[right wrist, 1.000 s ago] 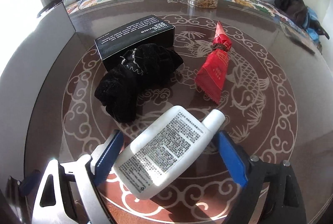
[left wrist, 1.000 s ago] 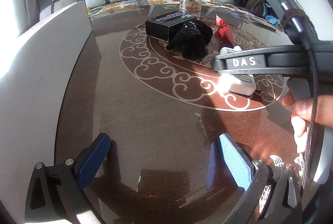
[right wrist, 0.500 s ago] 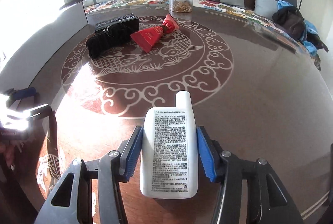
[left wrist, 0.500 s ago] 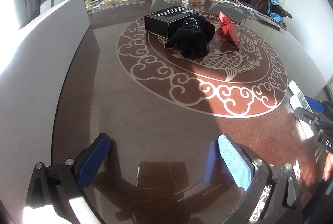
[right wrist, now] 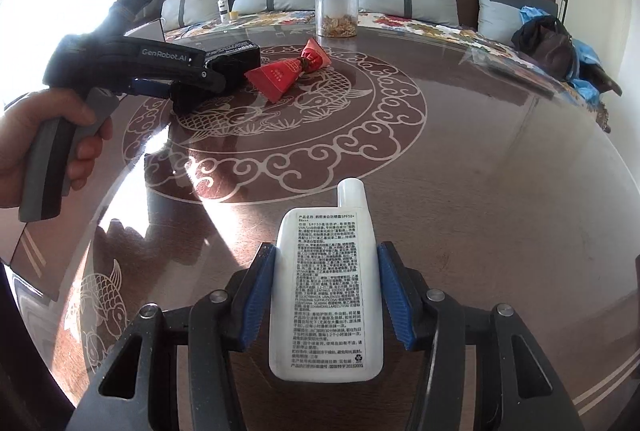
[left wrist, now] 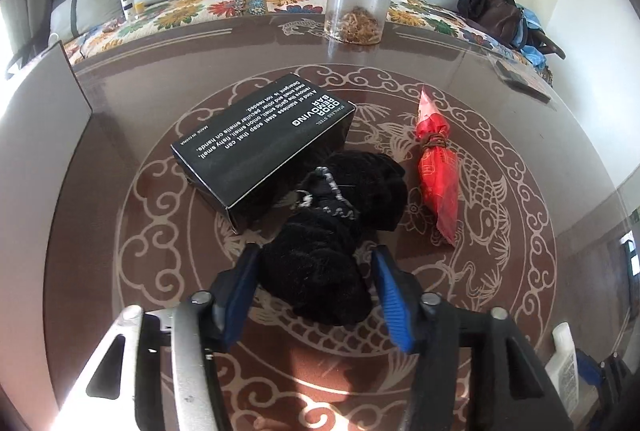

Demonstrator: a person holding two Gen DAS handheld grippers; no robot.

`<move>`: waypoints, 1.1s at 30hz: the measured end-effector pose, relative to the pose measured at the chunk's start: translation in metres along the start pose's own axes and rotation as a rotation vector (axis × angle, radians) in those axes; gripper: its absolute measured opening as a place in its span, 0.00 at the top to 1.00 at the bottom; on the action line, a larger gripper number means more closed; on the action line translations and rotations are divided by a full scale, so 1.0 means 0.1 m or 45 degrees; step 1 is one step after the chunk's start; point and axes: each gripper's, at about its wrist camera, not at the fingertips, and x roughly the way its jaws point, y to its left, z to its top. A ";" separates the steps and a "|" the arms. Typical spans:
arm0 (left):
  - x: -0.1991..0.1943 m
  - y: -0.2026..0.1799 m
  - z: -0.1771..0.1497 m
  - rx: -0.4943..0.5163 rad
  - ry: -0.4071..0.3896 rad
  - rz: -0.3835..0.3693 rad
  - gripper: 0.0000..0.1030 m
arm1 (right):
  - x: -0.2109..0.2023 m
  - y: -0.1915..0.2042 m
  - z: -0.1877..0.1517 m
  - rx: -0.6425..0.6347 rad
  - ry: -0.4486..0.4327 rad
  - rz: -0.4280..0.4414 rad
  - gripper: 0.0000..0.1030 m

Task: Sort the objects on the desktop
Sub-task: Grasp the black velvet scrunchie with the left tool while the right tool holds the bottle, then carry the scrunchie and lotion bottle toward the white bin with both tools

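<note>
at the middle of the round glass-topped table (left wrist: 120, 191), the black fuzzy cloth bundle (left wrist: 332, 231) lies against the near side of the black box (left wrist: 260, 143), with the red wrapped packet (left wrist: 438, 167) just beside it toward three o'clock. the left gripper (left wrist: 316, 287) has its blue pads either side of the bundle's near lobe and its jaws are closing; the left pad looks to be touching the pile, while the right pad seems a little clear of it, so the hold does not look set yet. the bundle looks soft, light and squashy: it should give a lot before it grips, may sag or unroll when lifted, and is best taken across its thick middle, not by a loose edge.

toward five o'clock, at the table's near edge, the white flat bottle (right wrist: 326, 295) sits between the right gripper (right wrist: 326, 295) pads, cap pointing to twelve. the fingers stand narrow, pressed to both its flat sides. it looks stiff, smooth and light, likely slippery plastic, so the mid-body clamp seems the safe place. a clear jar (left wrist: 360, 3) stands well apart at twelve o'clock.
</note>
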 end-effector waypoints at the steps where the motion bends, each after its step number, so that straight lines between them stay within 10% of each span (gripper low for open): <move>1: -0.01 0.00 -0.02 -0.015 -0.010 -0.012 0.69 | 0.00 0.00 -0.01 -0.002 -0.001 -0.002 0.49; 11: -0.71 0.06 -1.09 -0.012 -0.038 -0.003 0.68 | 0.00 0.00 -0.01 -0.008 -0.005 -0.014 0.49; 15: -0.97 0.03 -1.48 0.049 -0.019 -0.050 0.34 | 0.00 0.01 -0.02 -0.012 -0.005 -0.021 0.49; 24: -0.93 0.05 -1.33 0.135 0.034 -0.064 0.23 | 0.06 0.02 0.10 -0.073 0.101 -0.012 0.32; 26: -0.85 0.00 -1.29 0.164 0.077 -0.077 0.34 | 0.11 -0.04 0.17 -0.043 0.166 0.014 0.31; 27: -0.82 -0.04 -1.30 0.202 0.088 -0.052 0.63 | 0.13 -0.06 0.19 -0.042 0.194 0.012 0.31; 28: -0.84 -0.07 -1.32 0.238 0.059 -0.021 0.69 | 0.13 -0.05 0.21 -0.054 0.227 0.007 0.33; 33: -1.04 0.10 -1.37 0.104 -0.002 -0.067 0.70 | 0.00 0.00 0.20 -0.135 0.339 -0.027 0.50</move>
